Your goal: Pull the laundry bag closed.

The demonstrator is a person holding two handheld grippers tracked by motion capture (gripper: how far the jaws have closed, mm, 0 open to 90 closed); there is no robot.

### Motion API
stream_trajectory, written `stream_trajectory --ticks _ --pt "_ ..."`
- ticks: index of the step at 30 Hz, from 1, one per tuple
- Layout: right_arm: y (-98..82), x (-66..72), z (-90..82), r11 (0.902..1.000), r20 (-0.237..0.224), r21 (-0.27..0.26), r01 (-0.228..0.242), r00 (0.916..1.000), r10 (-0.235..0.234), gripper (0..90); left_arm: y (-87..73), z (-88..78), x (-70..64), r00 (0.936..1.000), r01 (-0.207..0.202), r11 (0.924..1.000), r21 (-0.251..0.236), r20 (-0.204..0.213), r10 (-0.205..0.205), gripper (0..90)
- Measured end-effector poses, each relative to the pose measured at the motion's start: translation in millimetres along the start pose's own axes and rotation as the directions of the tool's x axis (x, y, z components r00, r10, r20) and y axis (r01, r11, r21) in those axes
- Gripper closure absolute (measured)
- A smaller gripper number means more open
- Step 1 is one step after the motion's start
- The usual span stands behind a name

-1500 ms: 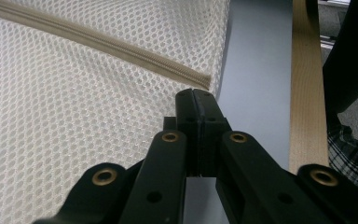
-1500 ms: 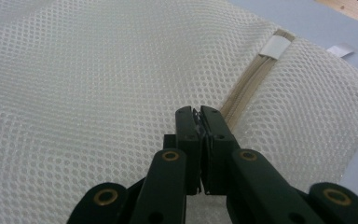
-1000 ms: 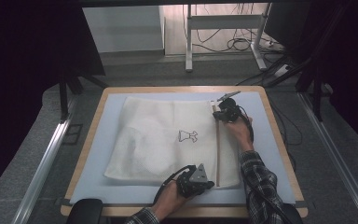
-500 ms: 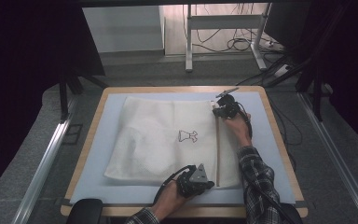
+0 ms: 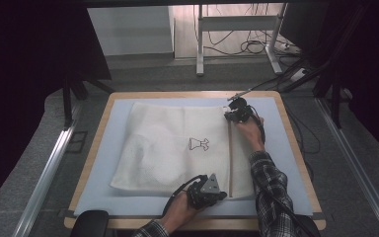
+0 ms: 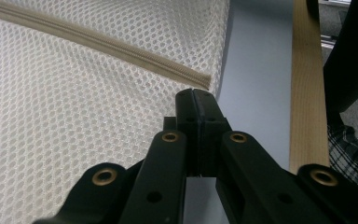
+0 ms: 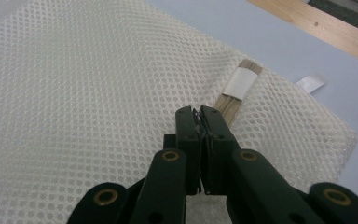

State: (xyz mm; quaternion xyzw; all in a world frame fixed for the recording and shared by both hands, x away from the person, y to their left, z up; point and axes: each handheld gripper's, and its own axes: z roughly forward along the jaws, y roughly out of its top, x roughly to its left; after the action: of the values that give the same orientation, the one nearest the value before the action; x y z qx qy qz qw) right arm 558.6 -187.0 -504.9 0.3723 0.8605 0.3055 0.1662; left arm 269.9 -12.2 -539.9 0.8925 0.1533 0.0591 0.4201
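High view: white mesh laundry bag [image 5: 177, 148] flat on blue mat [image 5: 286, 148], zipper [image 5: 230, 158] looks fully closed. Right gripper [image 5: 237, 112] at zipper's far end, jaws pinching a small part there, likely the pull. Left gripper [image 5: 208, 190] at near end, jaws pressed together at bag's corner. Zipping seems done; only release left.

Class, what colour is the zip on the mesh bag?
Beige zip, on a white mesh bag; clearest in the left gripper view.
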Motion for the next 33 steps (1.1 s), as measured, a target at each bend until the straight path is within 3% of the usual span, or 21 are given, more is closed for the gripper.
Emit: stream_trajectory --ticks 33 --pt "21.7 -20.9 24.7 0.9983 0.019 -0.004 -0.058 0.9982 0.058 86.4 0.0 -0.3 1.3 1.0000 0.003 1.0000 0.004 0.006 -0.003 90.0"
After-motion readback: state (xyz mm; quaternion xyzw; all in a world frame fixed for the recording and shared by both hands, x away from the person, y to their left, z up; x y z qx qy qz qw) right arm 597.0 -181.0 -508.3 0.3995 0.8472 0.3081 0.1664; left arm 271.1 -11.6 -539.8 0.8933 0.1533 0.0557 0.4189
